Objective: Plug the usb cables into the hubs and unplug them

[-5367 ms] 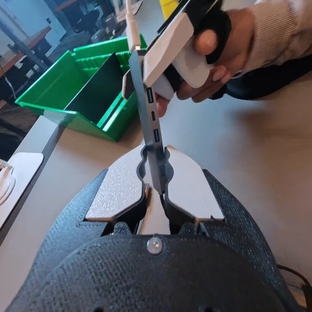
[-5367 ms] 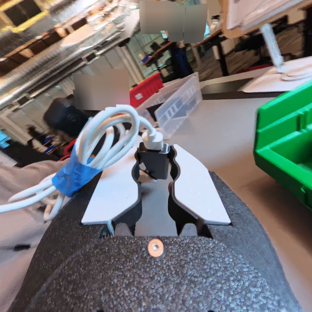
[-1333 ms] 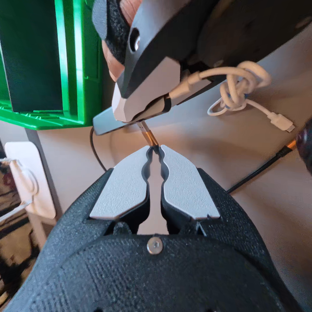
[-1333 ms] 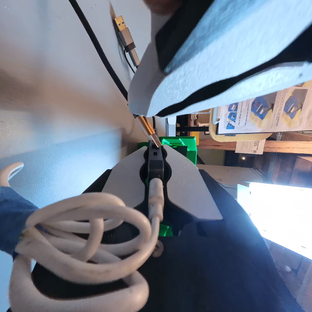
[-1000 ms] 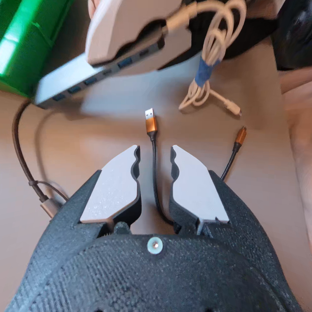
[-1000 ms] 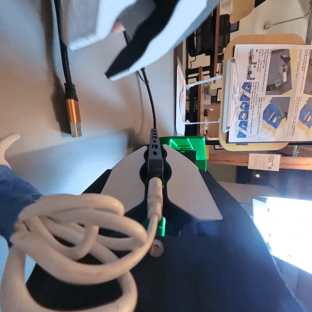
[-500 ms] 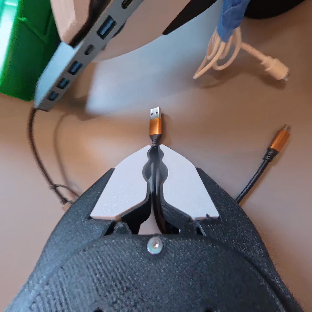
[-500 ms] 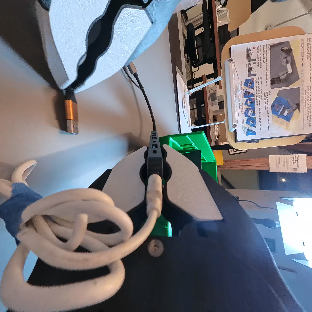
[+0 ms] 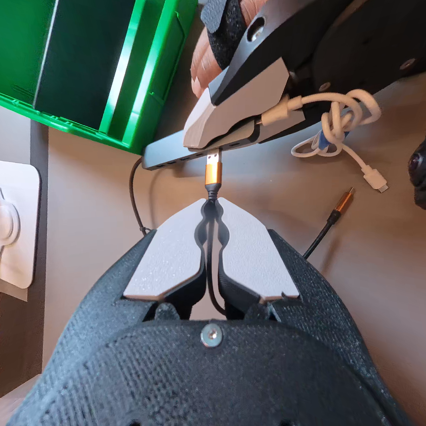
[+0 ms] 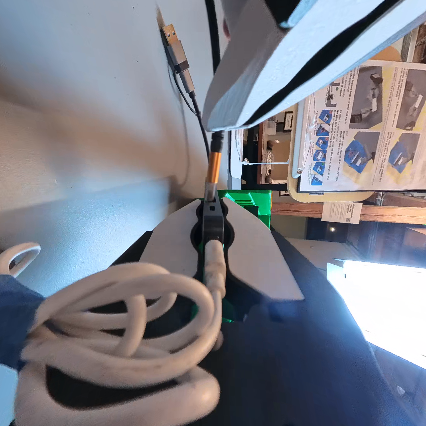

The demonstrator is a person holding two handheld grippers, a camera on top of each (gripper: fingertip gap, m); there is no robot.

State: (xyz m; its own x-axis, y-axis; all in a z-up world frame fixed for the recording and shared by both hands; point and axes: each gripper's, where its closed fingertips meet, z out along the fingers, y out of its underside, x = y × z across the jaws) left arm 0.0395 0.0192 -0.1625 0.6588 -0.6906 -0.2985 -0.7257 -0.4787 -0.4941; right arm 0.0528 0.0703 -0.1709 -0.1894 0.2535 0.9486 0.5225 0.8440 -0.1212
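Left gripper (image 9: 213, 200) is clamped on the black braided cable (image 9: 211, 258) just behind the orange USB-A plug (image 9: 213, 172), whose metal tip sits at a port of the grey hub (image 9: 166, 152). Right gripper (image 10: 213, 202) is closed across the hub, its white cable (image 9: 327, 101) plugged in. Judgement: the cable is limp, so the plug can tilt; a hold on the rigid orange shell steers better. The hub is light and slick and needs firm bracing.

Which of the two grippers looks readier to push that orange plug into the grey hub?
The left gripper. Its jaws pinch the black cable just behind the orange plug, whose metal tip already meets the grey hub. The right gripper is busy holding that hub steady.
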